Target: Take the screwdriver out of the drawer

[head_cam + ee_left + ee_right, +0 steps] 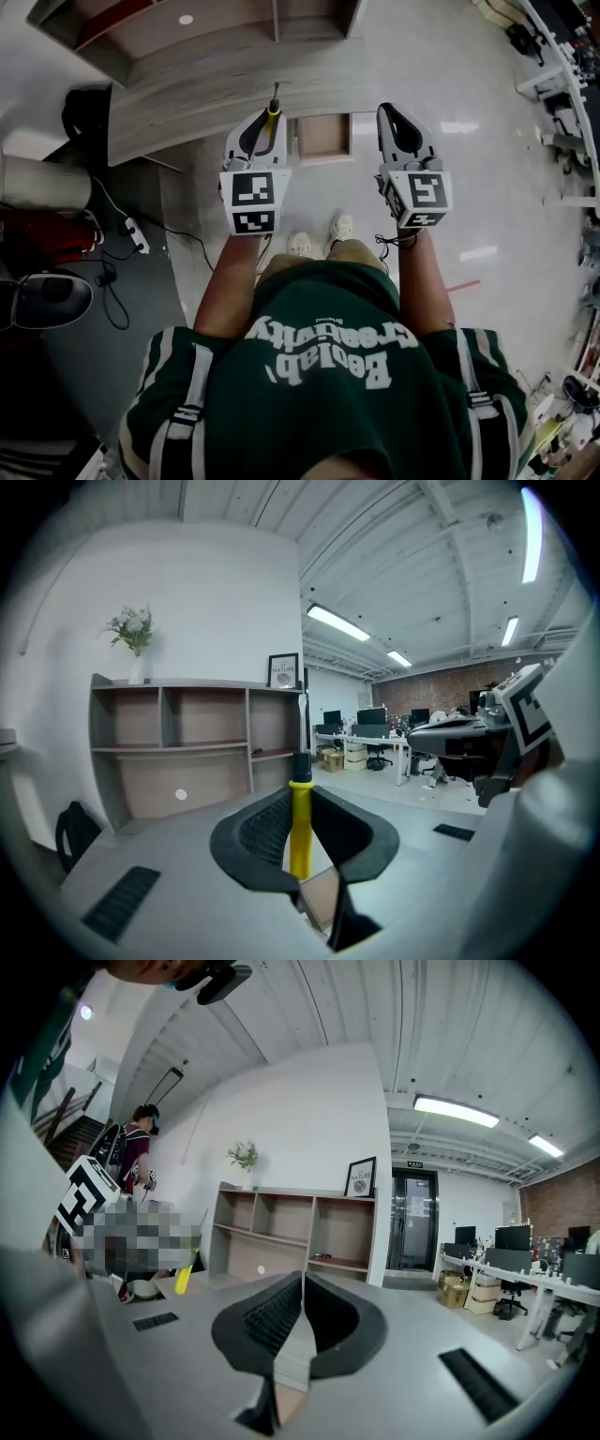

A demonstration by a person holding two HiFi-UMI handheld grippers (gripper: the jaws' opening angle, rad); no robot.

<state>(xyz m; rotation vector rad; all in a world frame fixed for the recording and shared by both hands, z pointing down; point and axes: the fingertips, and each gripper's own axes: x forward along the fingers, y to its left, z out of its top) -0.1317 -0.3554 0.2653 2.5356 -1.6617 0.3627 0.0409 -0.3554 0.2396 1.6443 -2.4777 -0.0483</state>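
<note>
The screwdriver [300,829] has a yellow handle with a black collar and stands upright between the jaws of my left gripper [300,794], which is shut on it. In the head view the left gripper [270,120] is raised in front of me, and the screwdriver [275,105] sticks out past its tips. My right gripper [389,117] is held up beside it at the same height. Its jaws meet with nothing between them in the right gripper view [302,1279]. A brown drawer-like box [323,136] lies below, between the two grippers.
A wooden counter [187,84] runs ahead, and an open shelf unit [187,752] stands against the wall. A power strip with cables [136,234] lies on the floor at left, near a dark chair [47,300]. Office desks [366,747] fill the far room. Another person [136,1147] stands at left.
</note>
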